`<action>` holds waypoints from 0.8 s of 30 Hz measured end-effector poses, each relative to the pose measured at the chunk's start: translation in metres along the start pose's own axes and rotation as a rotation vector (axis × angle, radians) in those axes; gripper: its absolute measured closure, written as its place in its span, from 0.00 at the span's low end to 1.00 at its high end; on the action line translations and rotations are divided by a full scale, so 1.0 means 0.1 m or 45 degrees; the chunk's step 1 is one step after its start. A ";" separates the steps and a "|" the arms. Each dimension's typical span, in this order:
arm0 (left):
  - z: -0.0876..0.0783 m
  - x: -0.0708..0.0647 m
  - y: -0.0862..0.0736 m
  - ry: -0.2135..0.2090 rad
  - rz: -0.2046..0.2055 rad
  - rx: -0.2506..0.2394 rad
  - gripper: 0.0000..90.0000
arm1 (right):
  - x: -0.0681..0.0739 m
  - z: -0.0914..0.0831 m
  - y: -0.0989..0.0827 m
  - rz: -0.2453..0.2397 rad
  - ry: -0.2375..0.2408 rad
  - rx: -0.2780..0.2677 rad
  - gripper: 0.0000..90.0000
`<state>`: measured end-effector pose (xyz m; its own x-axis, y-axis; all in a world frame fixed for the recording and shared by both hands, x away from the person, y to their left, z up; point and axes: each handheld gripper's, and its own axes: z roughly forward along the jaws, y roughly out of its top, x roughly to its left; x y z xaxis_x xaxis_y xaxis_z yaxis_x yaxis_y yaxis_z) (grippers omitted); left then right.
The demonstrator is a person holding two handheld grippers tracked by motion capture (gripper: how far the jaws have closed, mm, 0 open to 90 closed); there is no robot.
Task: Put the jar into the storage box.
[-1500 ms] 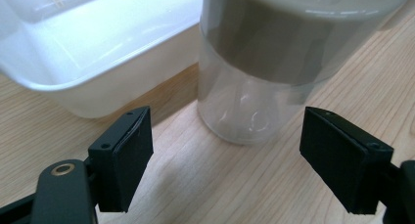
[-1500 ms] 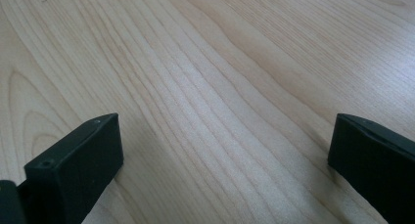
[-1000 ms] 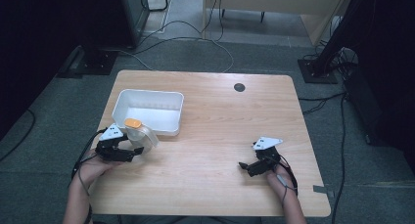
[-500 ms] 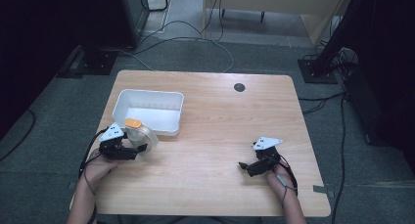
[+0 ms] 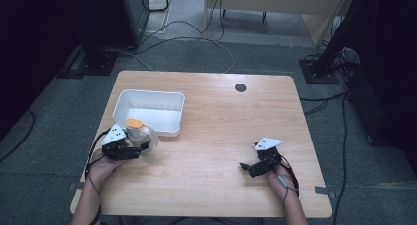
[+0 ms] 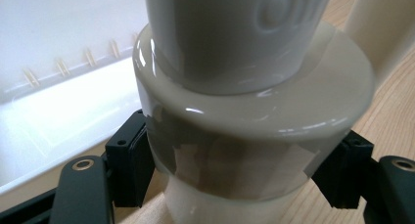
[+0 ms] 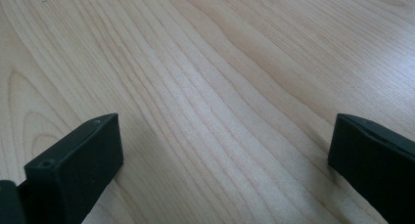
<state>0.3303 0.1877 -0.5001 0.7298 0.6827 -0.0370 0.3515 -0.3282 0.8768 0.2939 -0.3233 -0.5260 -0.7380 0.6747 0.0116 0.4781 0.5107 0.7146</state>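
Two grippers low on table, left one holding bottle

Left gripper (image 5: 140,147) jaws clamped on a whitish bottle (image 5: 142,135) with orange cap (image 5: 133,123), at the near-left table (image 5: 226,122) area, just beside the white bin's (image 5: 125,99) near wall. In left gripper view the jaws pinch both sides of the bottle's (image 6: 254,136) wide band, bin (image 6: 58,111) behind. Right gripper (image 5: 244,167) near right edge, jaws spread wide, nothing between them but bare wood (image 7: 220,97).
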 end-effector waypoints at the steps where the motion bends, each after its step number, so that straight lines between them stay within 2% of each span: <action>1: 0.00 0.00 0.00 -0.002 -0.001 0.001 0.31 | 0.00 0.00 0.00 0.000 0.000 0.000 0.00; 8: -0.05 0.02 0.02 -0.016 -0.019 0.041 0.31 | 0.00 0.00 0.00 0.000 0.000 0.000 0.00; 9: -0.08 0.03 0.04 -0.004 -0.020 0.064 0.31 | 0.00 0.00 0.00 0.000 0.000 0.000 0.00; 13: -0.12 0.04 0.06 0.016 -0.024 0.076 0.31 | 0.00 0.00 0.00 0.000 0.000 0.000 0.00; 14: -0.17 0.06 0.09 0.023 -0.045 0.082 0.31 | 0.00 0.00 0.00 0.000 0.000 0.000 0.00; 16: -0.17 0.06 0.09 0.023 -0.045 0.082 0.31 | 0.00 0.00 0.00 0.000 0.000 0.000 0.00; 21: -0.27 0.09 0.16 0.038 -0.092 0.103 0.32 | 0.00 0.00 0.00 0.000 0.000 0.000 0.00; 24: -0.30 0.09 0.22 0.070 -0.106 0.116 0.32 | 0.00 0.00 0.00 0.000 0.000 0.000 0.00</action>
<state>0.3269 0.2064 -0.4670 0.6633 0.7441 -0.0792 0.4630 -0.3250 0.8246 0.2939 -0.3233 -0.5260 -0.7380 0.6747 0.0116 0.4782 0.5107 0.7145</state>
